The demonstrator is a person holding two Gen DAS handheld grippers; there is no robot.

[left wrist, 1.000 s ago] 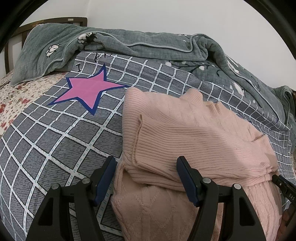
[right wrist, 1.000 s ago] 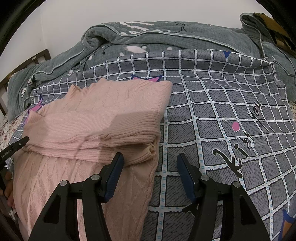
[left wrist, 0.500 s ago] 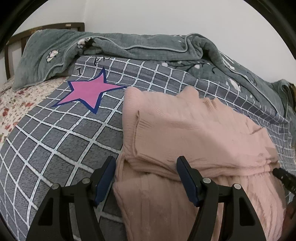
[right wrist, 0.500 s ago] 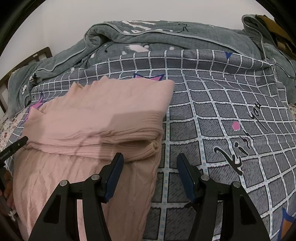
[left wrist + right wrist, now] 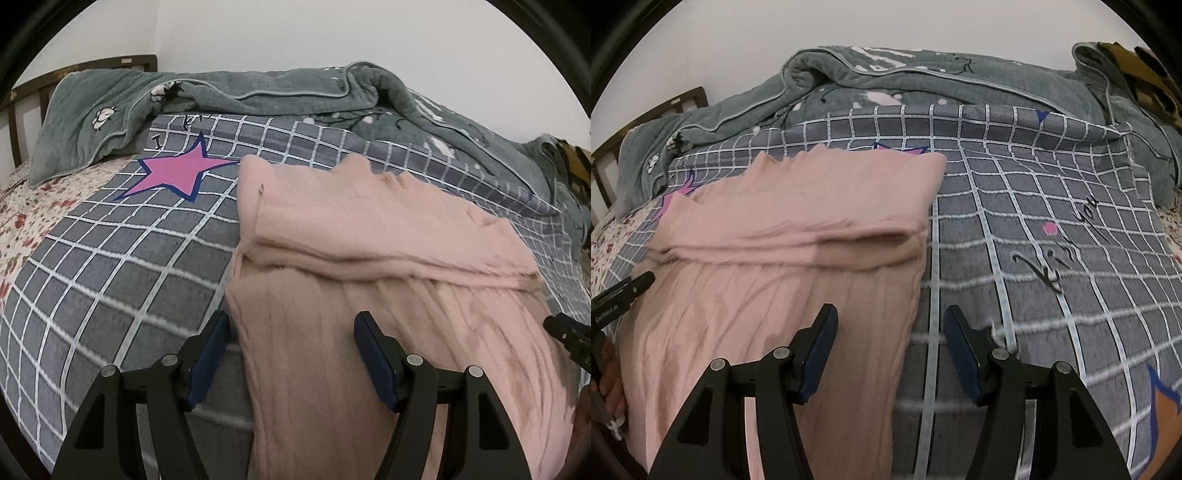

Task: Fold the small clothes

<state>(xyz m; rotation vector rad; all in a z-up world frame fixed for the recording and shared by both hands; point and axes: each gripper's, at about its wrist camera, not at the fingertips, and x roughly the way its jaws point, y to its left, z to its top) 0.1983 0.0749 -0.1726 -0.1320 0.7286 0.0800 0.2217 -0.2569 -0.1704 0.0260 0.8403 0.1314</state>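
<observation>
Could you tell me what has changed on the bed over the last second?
Both claws, left and right, drew back toward the pink sweater's near hem, open and holding nothing. The sweater stayed folded on the checked blanket.

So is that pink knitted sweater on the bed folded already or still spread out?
Partly folded. The pink knitted sweater has its upper part doubled into a layered band, while its lower part lies flat on the grey checked blanket.
</observation>
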